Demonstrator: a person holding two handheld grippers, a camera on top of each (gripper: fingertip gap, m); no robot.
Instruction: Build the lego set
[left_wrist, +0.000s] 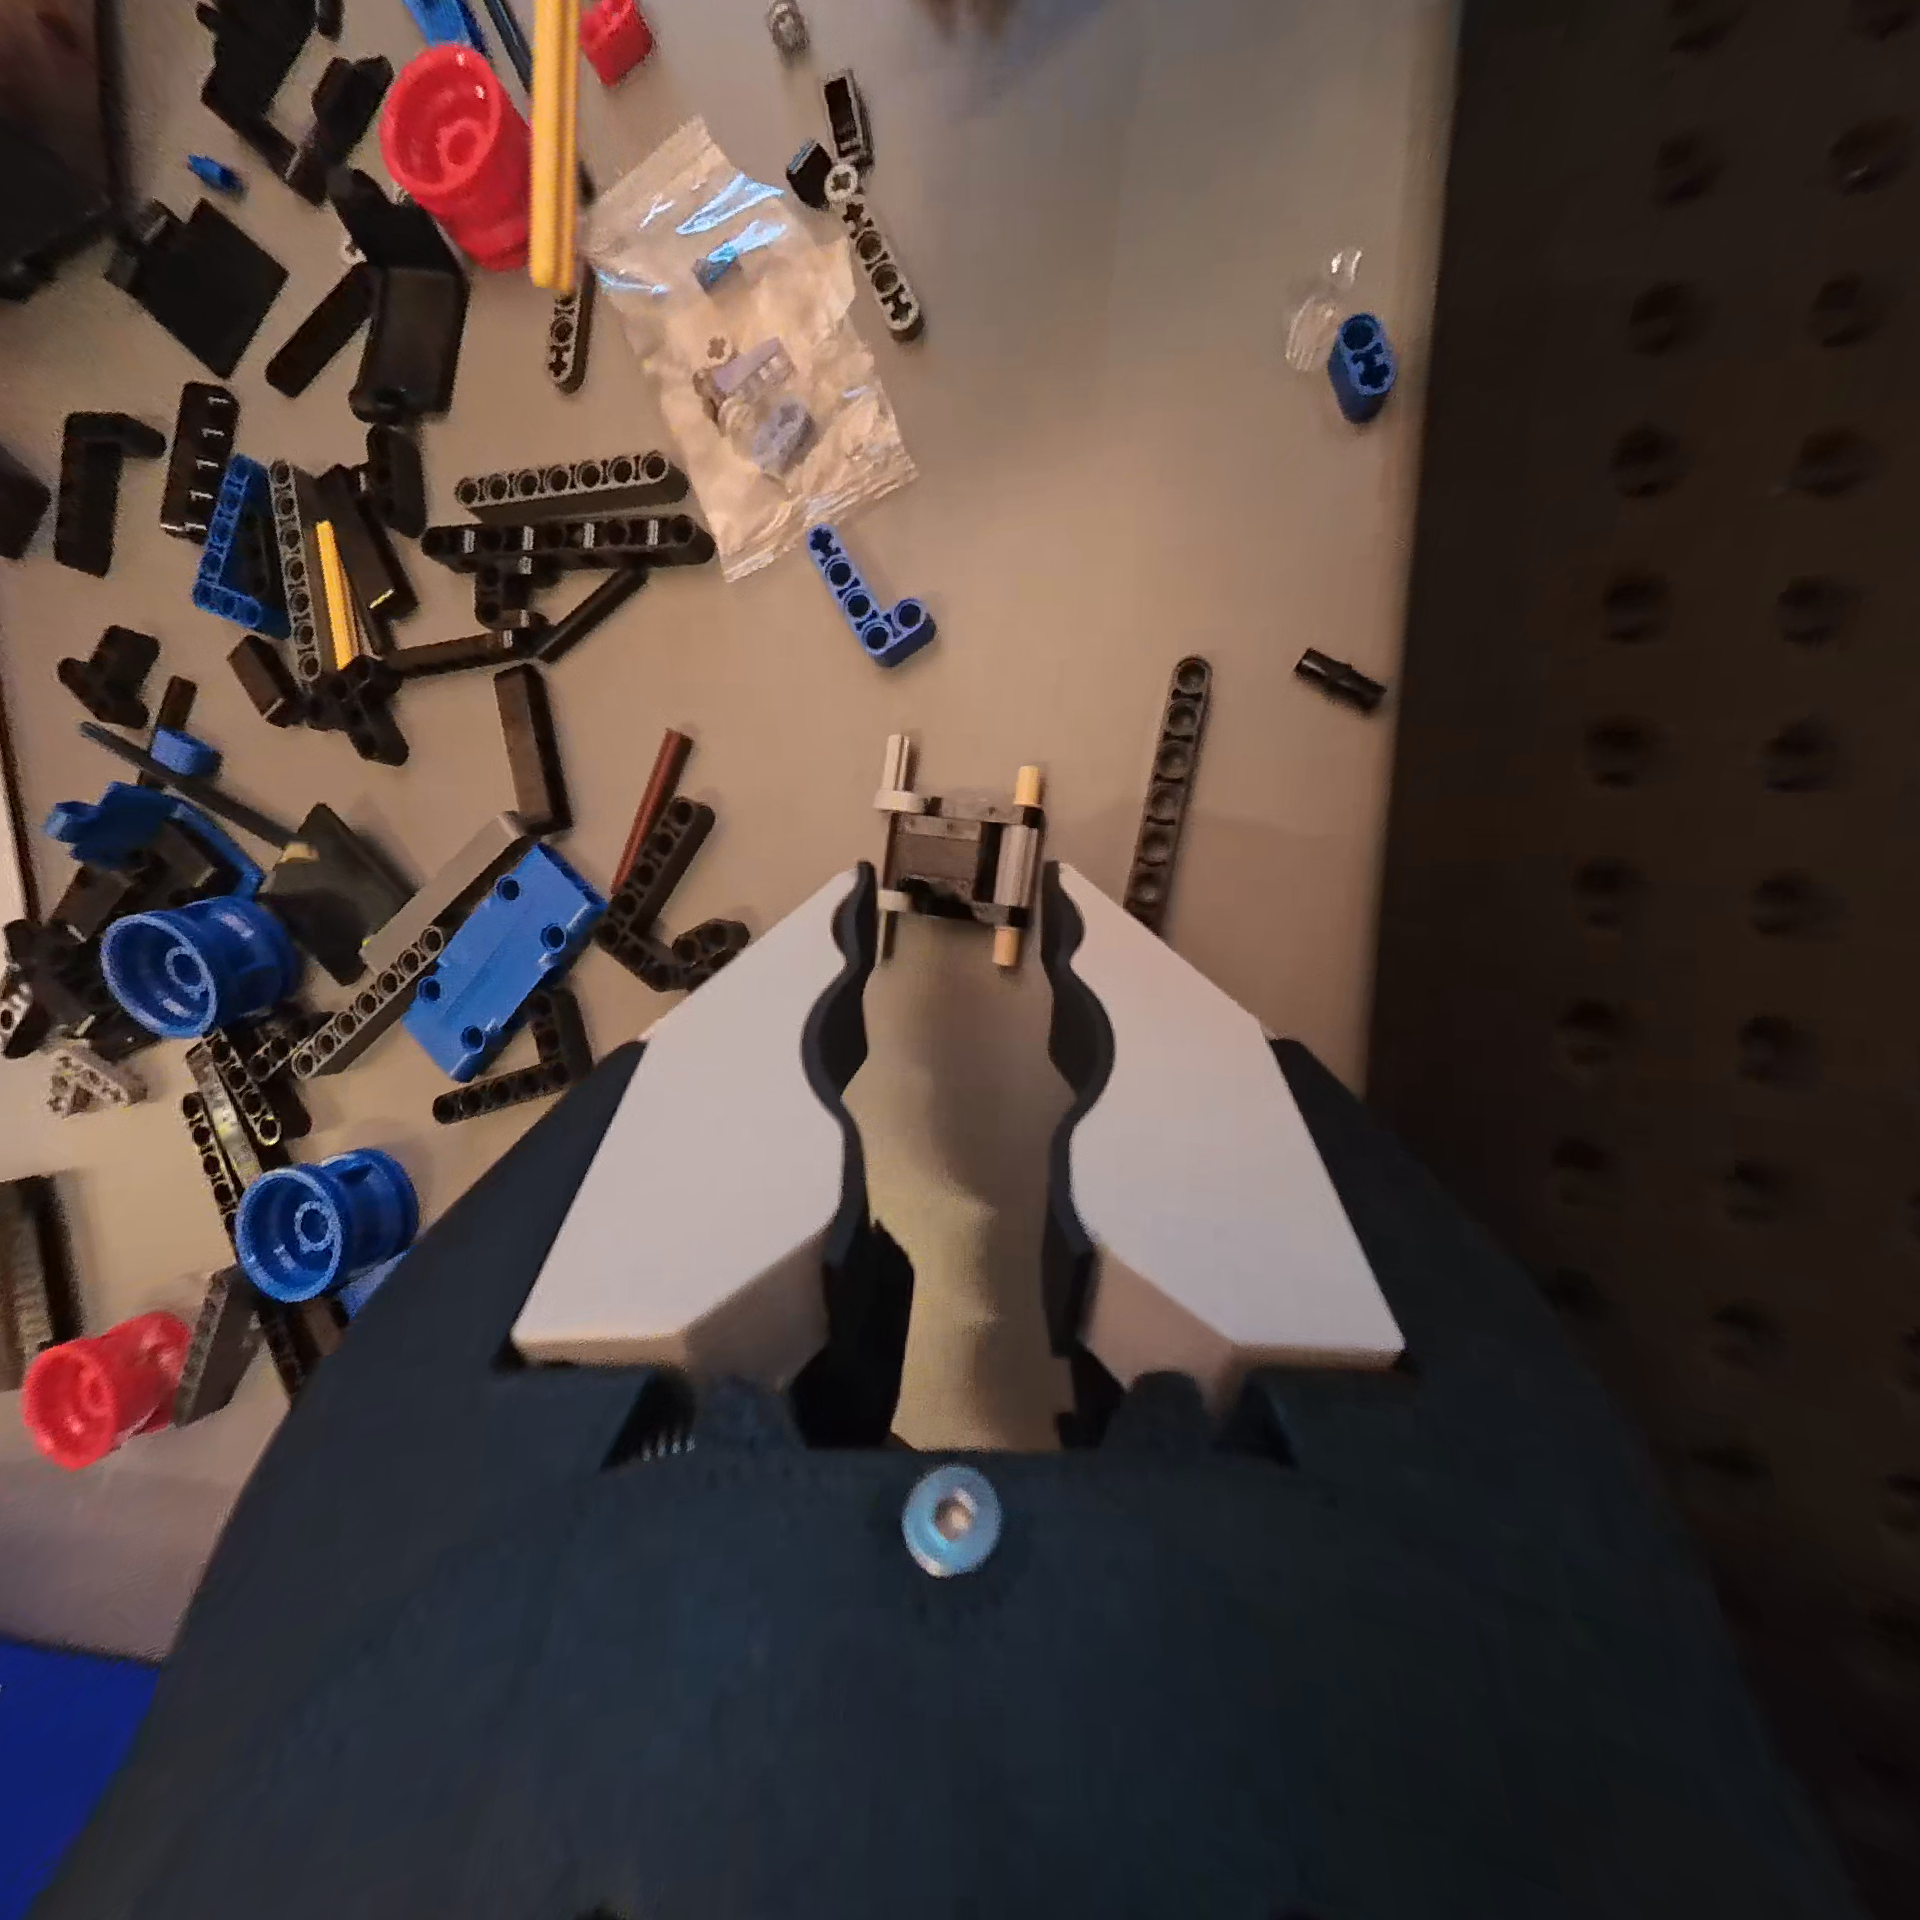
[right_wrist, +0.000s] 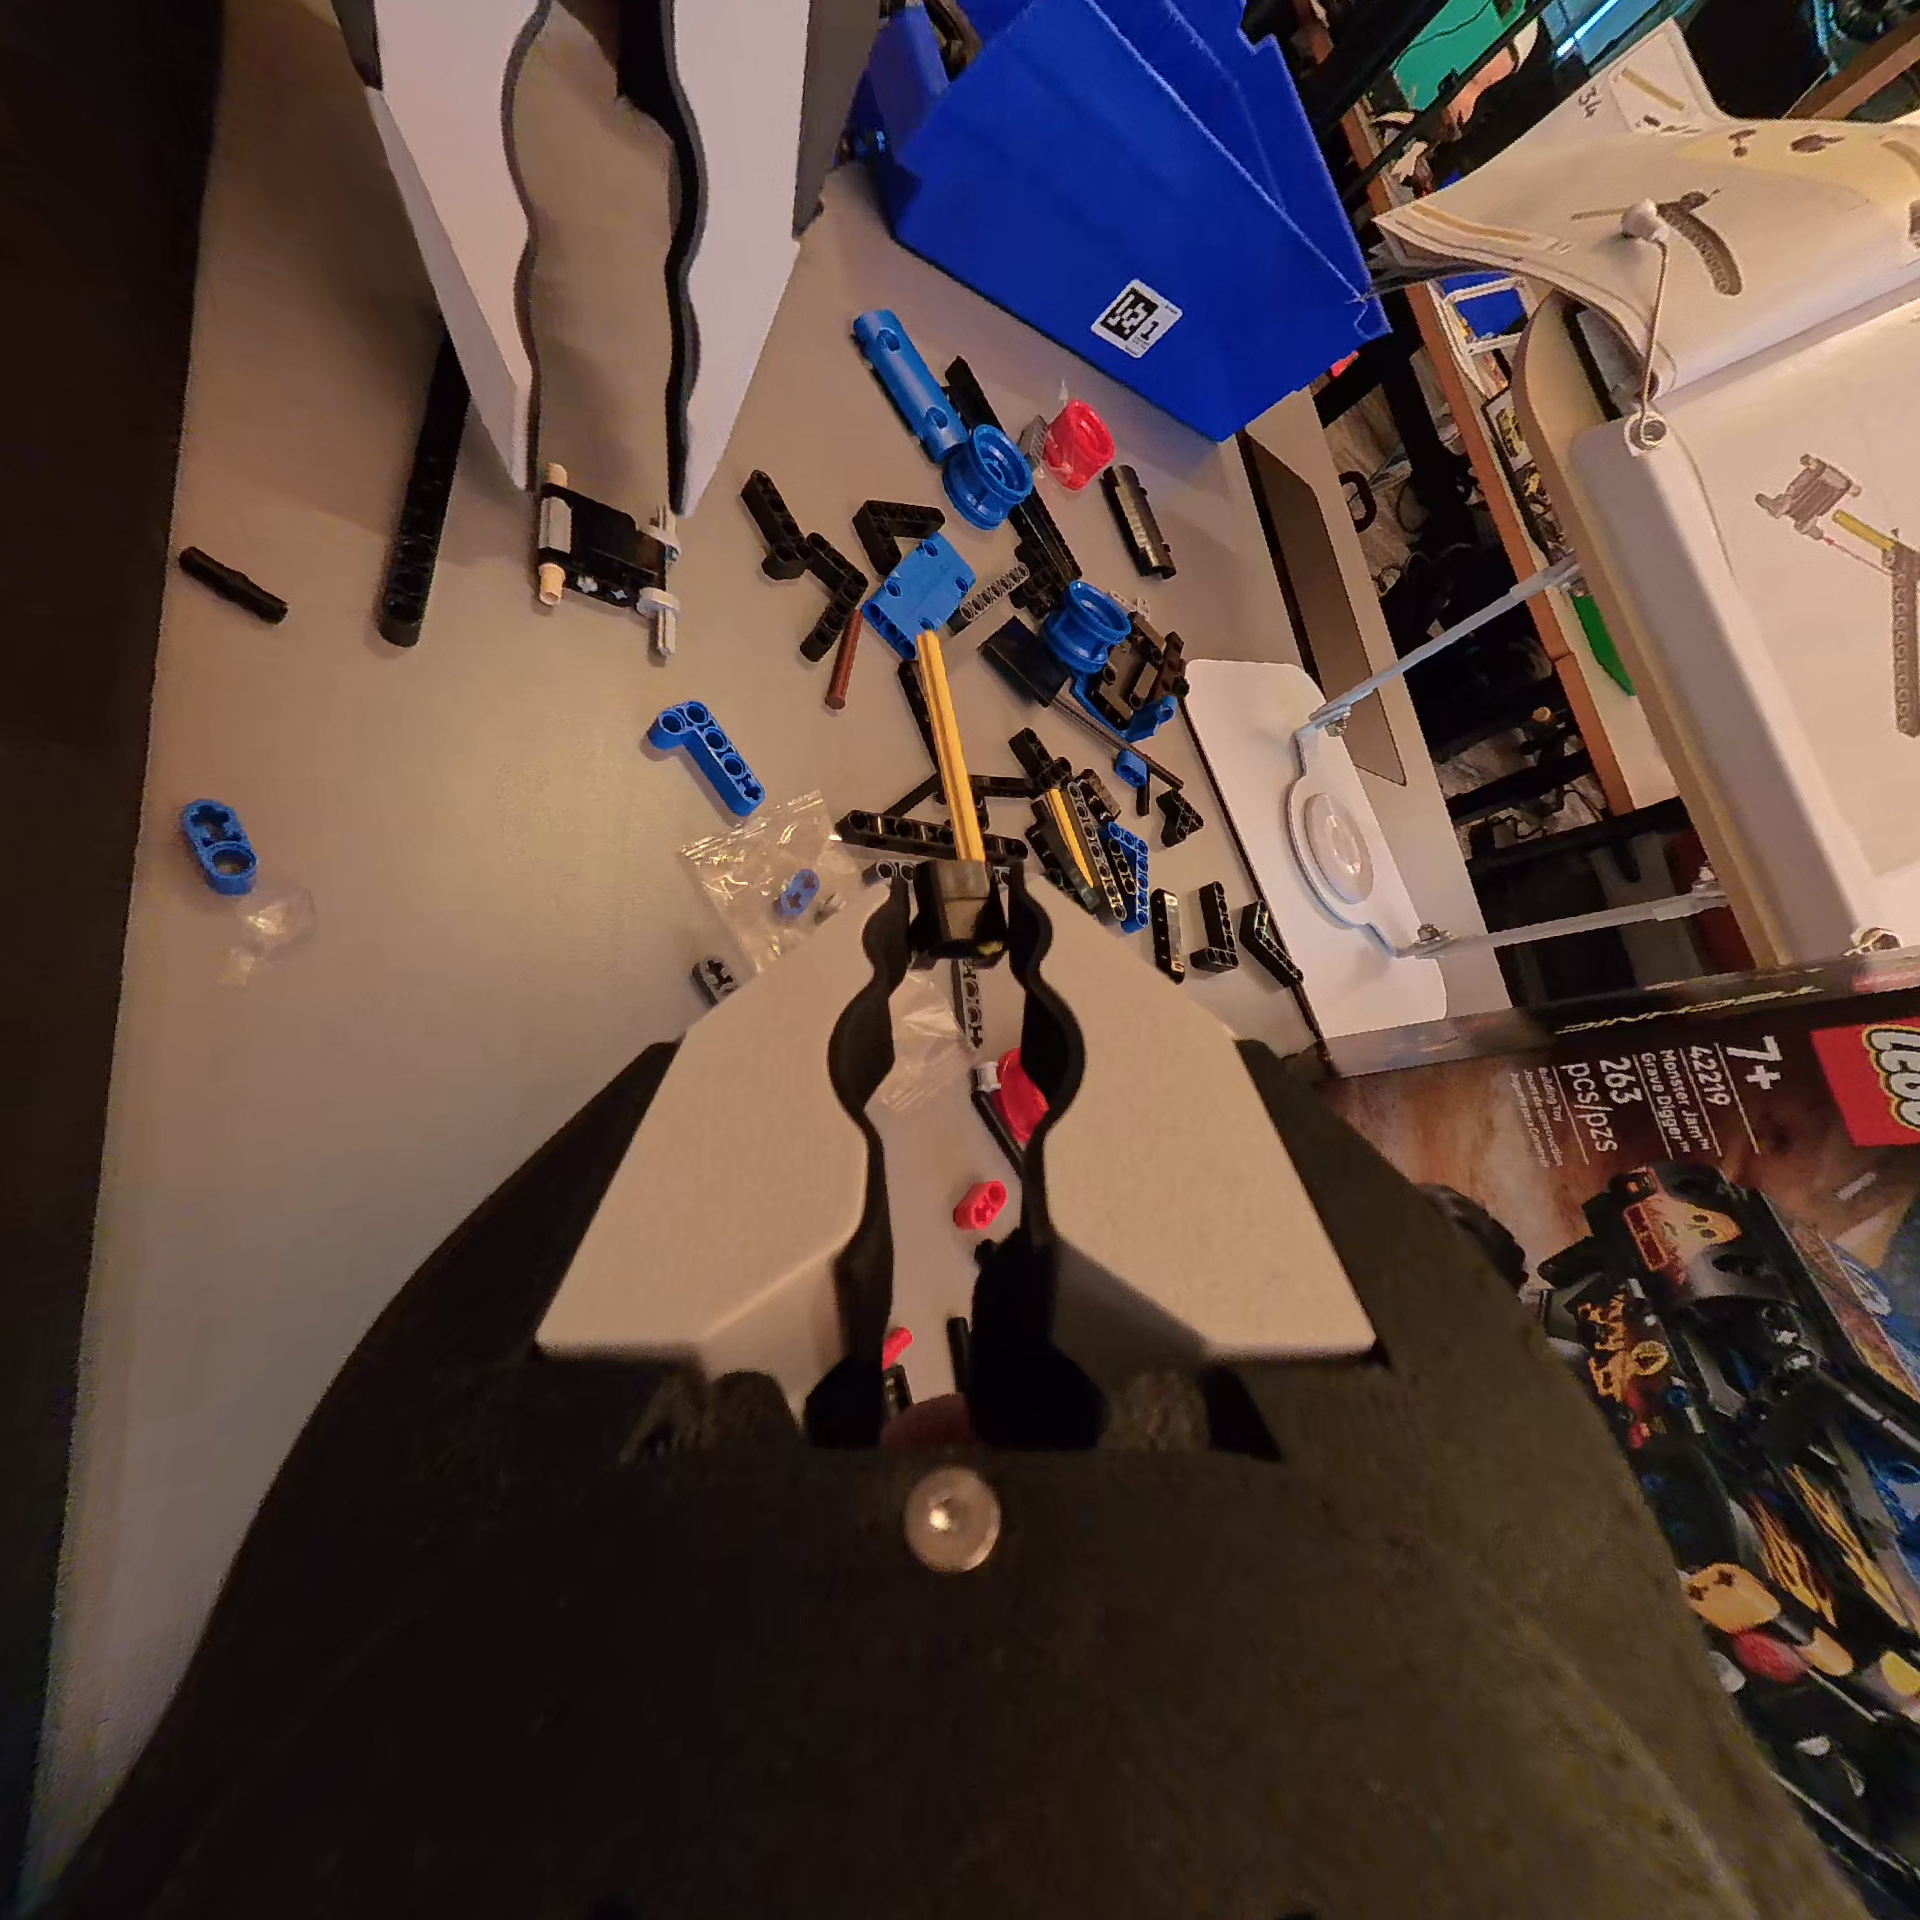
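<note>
The lego set lies in loose pieces all over the desk, with one small built block in the middle of the left wrist view. I think my job now is to push the yellow stick into that block.

To do it well, I would keep the block still with one tool and line the stick up straight with a hole before I push. I would go slow, so the little pins on the block do not pop out.

My left tool is open a fair way. Its tips sit on each side of the block's near end, very close, but I cannot tell if they touch it.

My right tool is closed on a small dark piece at the end of the yellow stick. It holds it up above the pile of black and blue pieces in the middle of the right wrist view. The stick points away from me.
</note>
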